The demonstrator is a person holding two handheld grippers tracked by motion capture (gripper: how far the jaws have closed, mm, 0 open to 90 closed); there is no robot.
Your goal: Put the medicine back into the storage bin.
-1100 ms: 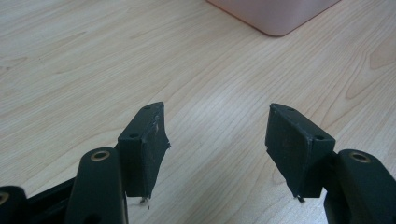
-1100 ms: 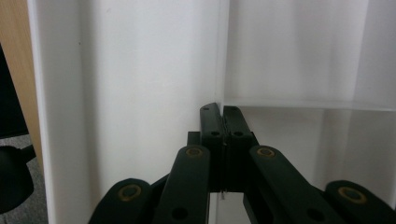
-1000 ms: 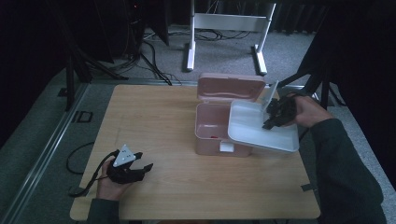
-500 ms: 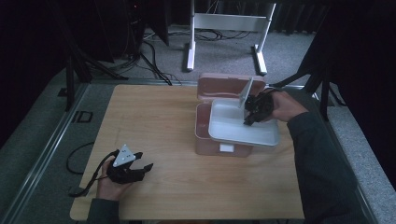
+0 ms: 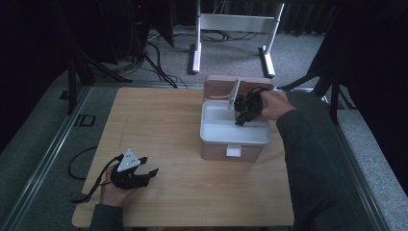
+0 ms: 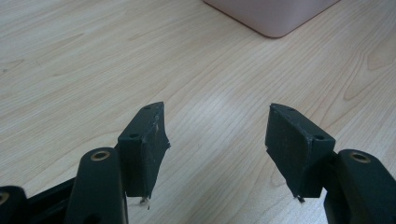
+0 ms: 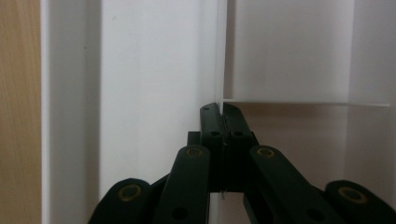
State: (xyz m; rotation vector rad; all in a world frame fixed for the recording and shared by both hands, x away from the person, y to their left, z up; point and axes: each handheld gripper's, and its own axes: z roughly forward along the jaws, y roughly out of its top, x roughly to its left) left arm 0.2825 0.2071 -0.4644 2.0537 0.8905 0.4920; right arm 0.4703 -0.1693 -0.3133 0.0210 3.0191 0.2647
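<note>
A pink box stands on the right half of the wooden table, its lid raised at the back. A white tray sits inside the box, level with its rim. My right gripper reaches down over the tray's far right part. In the right gripper view the jaws of the right gripper are shut on a thin upright wall of the white tray. My left gripper rests near the front left of the table, open, with nothing between its fingers.
A corner of the pink box shows at the top of the left gripper view, well ahead of the jaws. A white metal stand is on the floor behind the table. Cables lie on the floor at back left.
The right gripper carried the white tray leftward from the box's right side and lowered it into the pink box. The left gripper stayed still.
</note>
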